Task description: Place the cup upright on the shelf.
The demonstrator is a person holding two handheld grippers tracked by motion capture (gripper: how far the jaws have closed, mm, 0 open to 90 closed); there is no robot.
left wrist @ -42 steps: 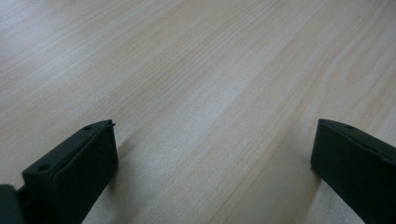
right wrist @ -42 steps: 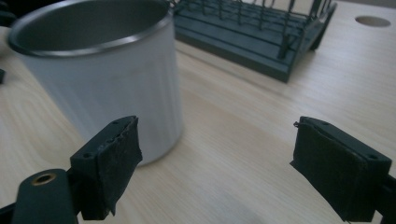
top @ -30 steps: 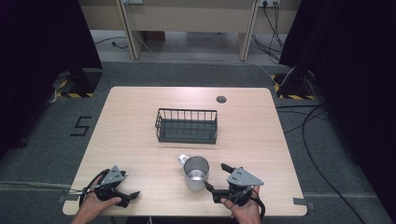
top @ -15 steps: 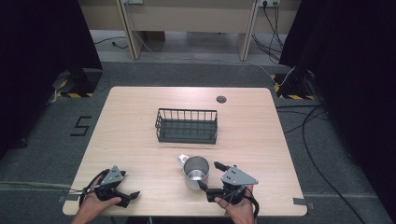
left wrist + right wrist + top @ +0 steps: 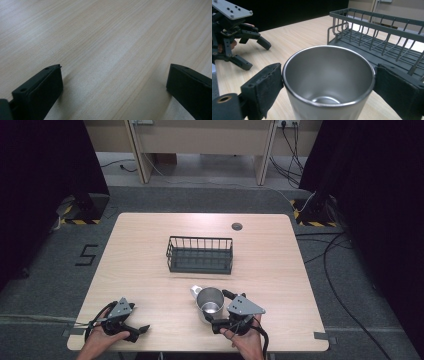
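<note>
Right hand-held gripper closing on a steel cup near the front of the desk

The cup (image 5: 328,82) stands upright on the desk (image 5: 150,270), just in front of the wire basket (image 5: 200,254), and the right hand-held gripper (image 5: 328,85) has one jaw on each side of it just below the rim; the left pad looks to be touching the wall, the right pad touching or a hair off, so I cannot tell whether the grip is firm. To do this well, squeeze evenly so the smooth round wall does not skid out, keep the pads level below the rim, and lift straight up before moving toward the basket. The left hand-held gripper (image 5: 125,325) rests wide open over bare wood at the front left, holding nothing, well apart from the cup.
</note>
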